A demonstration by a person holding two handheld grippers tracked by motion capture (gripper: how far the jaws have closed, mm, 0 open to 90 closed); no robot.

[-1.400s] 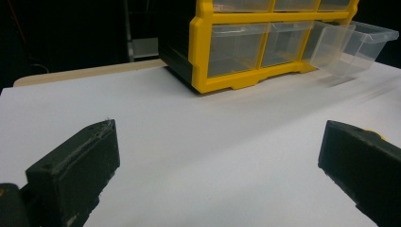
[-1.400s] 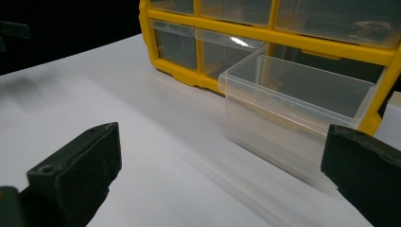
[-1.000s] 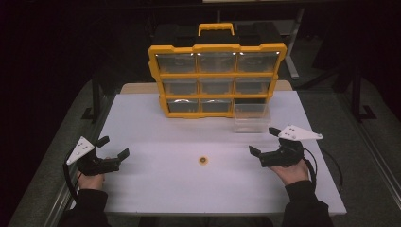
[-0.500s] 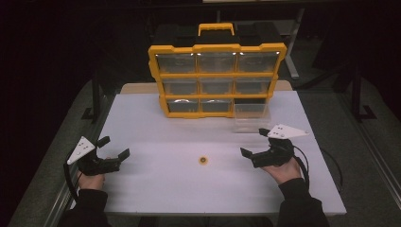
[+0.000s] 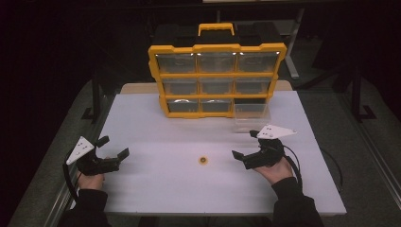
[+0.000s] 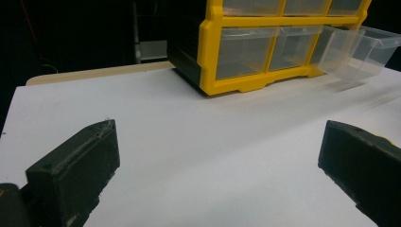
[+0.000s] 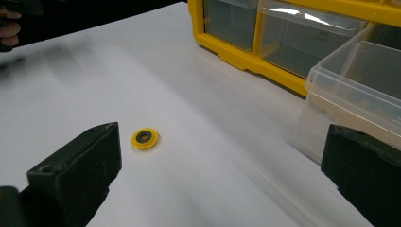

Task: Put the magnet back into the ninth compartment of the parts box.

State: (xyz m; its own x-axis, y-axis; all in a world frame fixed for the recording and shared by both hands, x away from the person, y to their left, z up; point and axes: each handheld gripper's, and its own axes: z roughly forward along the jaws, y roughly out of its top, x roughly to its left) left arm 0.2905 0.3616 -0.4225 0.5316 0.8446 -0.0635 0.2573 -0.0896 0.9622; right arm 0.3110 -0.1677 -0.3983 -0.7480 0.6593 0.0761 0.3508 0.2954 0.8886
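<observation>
White surface (image 5: 156, 123) ahead, both my claws gaping wide and empty: the right claw (image 5: 247, 146) just beside the yellow washer (image 5: 204, 161), the left claw (image 5: 113, 147) well apart, the clear drawer (image 5: 251, 115) out of the organizer (image 5: 217, 73), nothing picked up yet.

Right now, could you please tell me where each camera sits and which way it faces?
High view: above the person's side, looking forward and down on the white table; both forearms and hands, left tongs, right tongs.
Left gripper view: on the left tongs, low over the table, facing the yellow organizer; its two black jaws, wide apart.
Right gripper view: on the right tongs, facing the yellow washer; its jaws wide apart, the person's other hand far off.
Shared: both gripper views show the organizer and the pulled-out clear drawer.
</observation>
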